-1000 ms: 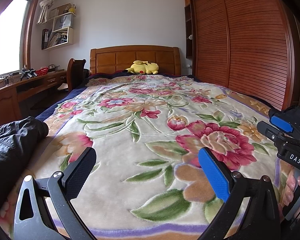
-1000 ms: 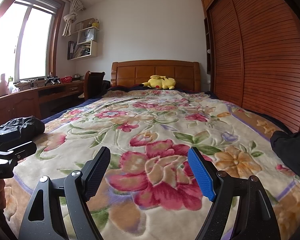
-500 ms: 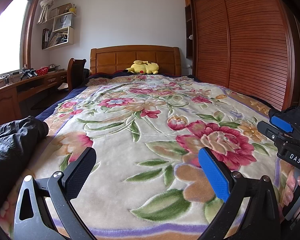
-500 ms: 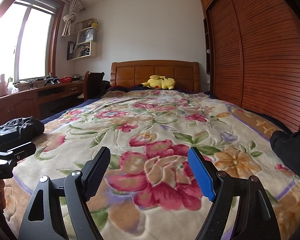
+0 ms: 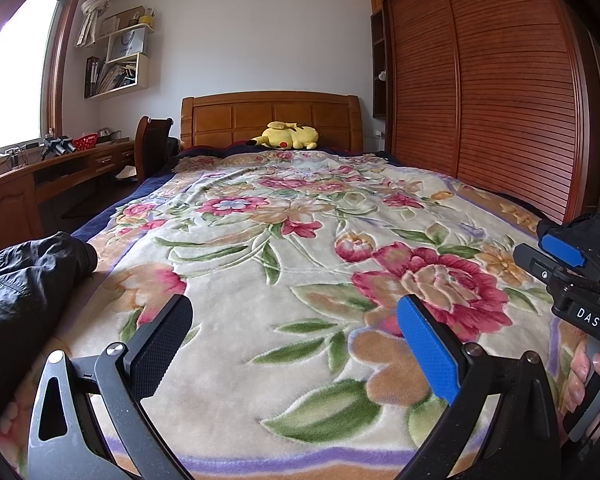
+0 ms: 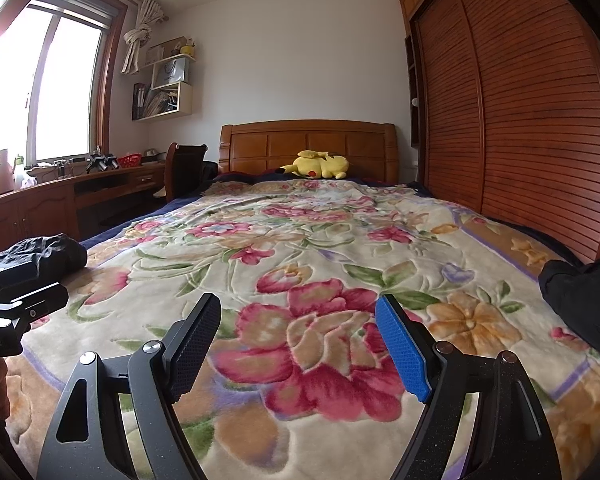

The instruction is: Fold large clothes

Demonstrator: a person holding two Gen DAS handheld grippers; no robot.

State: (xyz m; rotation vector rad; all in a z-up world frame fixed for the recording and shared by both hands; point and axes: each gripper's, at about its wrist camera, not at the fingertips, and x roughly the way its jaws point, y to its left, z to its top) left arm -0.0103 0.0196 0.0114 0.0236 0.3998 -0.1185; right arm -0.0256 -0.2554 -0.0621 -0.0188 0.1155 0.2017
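A black garment (image 5: 24, 292) lies bunched at the left edge of the bed; it also shows in the right wrist view (image 6: 48, 250). Another dark garment (image 6: 580, 300) lies at the bed's right edge. My left gripper (image 5: 296, 320) is open and empty above the floral blanket (image 5: 300, 220), to the right of the left garment. My right gripper (image 6: 300, 312) is open and empty above the blanket (image 6: 300, 240), between the two garments. The right gripper's body shows in the left wrist view (image 5: 572, 280), held by a hand.
A yellow plush toy (image 5: 286, 136) rests by the wooden headboard (image 5: 270, 118). A desk (image 5: 40, 176) and chair (image 5: 152, 148) stand left of the bed. A slatted wardrobe (image 5: 492, 92) runs along the right side.
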